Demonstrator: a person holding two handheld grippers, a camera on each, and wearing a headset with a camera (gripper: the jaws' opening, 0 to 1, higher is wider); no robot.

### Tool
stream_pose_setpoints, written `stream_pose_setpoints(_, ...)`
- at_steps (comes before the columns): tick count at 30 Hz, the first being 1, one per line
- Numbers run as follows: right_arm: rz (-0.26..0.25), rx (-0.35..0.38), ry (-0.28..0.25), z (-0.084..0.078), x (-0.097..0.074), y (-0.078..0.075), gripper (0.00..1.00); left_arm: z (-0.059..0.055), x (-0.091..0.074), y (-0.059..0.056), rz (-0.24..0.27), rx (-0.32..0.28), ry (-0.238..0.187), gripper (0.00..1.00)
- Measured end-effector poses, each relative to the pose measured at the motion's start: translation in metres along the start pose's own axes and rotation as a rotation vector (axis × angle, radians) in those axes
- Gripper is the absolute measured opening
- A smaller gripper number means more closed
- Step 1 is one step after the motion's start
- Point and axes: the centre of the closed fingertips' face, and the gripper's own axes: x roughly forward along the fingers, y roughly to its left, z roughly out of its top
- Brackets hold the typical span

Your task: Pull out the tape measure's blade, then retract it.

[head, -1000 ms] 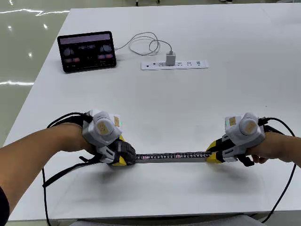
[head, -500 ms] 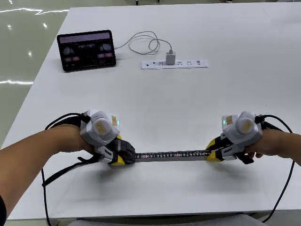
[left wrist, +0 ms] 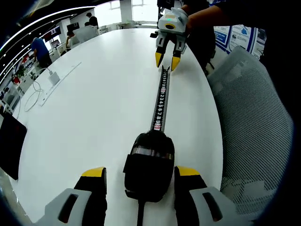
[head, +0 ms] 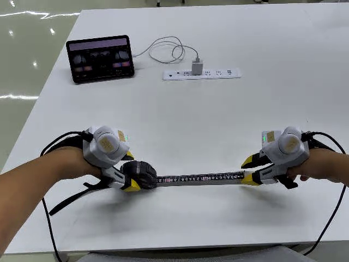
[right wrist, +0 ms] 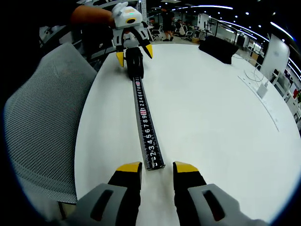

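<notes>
Here the tape measure (head: 140,174) lies at the near edge of the table (head: 218,120), blade (head: 199,178) running left-to-right; left gripper (head: 131,172) straddles it, jaws spread; right gripper (head: 250,169) gapes, jaws flanking the blade's tip.

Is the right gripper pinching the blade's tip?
No: the fingers of the right gripper stand apart, and the blade ends free on the table between their tips.

**Tape measure (head: 140,174), blade extended**

Black, rounded case (left wrist: 149,165), resting on the white tabletop (head: 180,114) near its front edge. Blade (head: 199,178) drawn out straight and flat along the surface; dark with pale numerals, red marking close to the case, far end lying on the tabletop.
</notes>
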Motion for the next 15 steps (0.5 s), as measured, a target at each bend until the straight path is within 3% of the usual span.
stream_pose_setpoints(3,-0.001,-0.002,0.003,0.003,-0.004,0.002,0.24,0.003,-0.003,-0.002,-0.003,-0.018,-0.020,0.59)
stream_pose_setpoints(6,0.001,-0.013,0.013,0.002,-0.005,0.003,0.26,0.003,-0.002,-0.004,-0.015,-0.030,-0.028,0.72)
stream_pose_setpoints(8,0.003,-0.012,0.021,0.002,-0.007,0.004,0.29,0.005,-0.002,-0.004,-0.007,-0.005,-0.043,0.83)
stream_pose_setpoints(15,0.015,-0.011,0.029,0.002,-0.006,0.007,0.35,0.010,-0.003,-0.011,-0.035,-0.017,-0.055,0.85)
